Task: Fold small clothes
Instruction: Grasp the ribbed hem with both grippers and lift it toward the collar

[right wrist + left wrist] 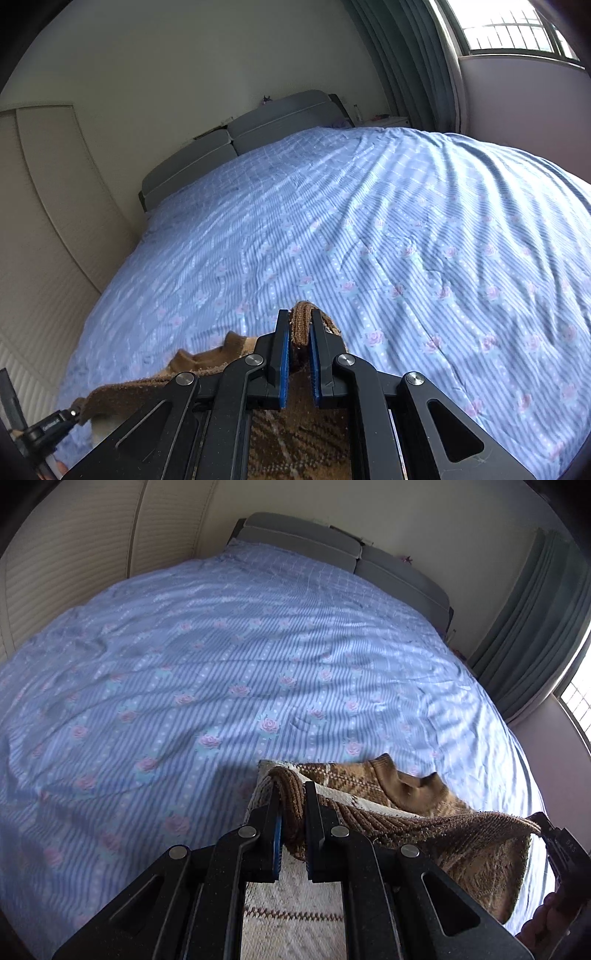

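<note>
Item: small knitted sweater [461,834], brown and cream, held up over the bed [221,664].
Left hand-held gripper [291,805]: nearly closed, pinching a ribbed brown edge bunched between its fingers.
Right hand-held gripper [300,332]: likewise nearly closed on a ribbed edge.
Key relation: the ribbed edge spans straight from one hand-held gripper to the other; that line is the long axis. The body hangs below and just ahead of both.
Nearer hand: neither; each holds one end.
Judgement: next move likely lays it forward onto the bed.
</note>
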Available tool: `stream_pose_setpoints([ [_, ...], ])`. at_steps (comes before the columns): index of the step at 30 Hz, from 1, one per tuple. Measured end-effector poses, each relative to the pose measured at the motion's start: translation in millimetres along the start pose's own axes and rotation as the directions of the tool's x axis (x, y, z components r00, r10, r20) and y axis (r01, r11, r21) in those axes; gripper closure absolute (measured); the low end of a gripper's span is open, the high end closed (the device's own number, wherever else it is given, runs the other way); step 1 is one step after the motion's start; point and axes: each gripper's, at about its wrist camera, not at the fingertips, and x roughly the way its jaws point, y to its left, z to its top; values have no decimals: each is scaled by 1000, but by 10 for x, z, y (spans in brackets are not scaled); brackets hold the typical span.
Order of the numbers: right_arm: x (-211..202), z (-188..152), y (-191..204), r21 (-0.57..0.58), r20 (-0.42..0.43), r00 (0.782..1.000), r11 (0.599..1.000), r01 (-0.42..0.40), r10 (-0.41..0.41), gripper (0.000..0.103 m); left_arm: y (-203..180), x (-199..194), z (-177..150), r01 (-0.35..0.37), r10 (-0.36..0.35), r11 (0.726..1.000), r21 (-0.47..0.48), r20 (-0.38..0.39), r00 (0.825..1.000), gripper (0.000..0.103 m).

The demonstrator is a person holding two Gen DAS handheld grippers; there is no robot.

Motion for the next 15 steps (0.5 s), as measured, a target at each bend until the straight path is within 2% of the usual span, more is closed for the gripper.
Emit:
stream_pose_setpoints([
  [6, 576, -87, -114, 25, -84, 995, 998, 62, -60, 93, -3, 478, 17, -32, 33, 999, 24, -44, 998, 91],
  [13, 742, -110, -81, 4, -95, 991, 995, 99, -98, 92, -99, 438, -36, -55, 55, 994, 99, -6, 998, 89],
  [15, 721, -102, -34, -12, -94, 990, 994, 106, -107, 87, -94, 388, -46, -52, 53, 994, 100, -5, 999, 86],
])
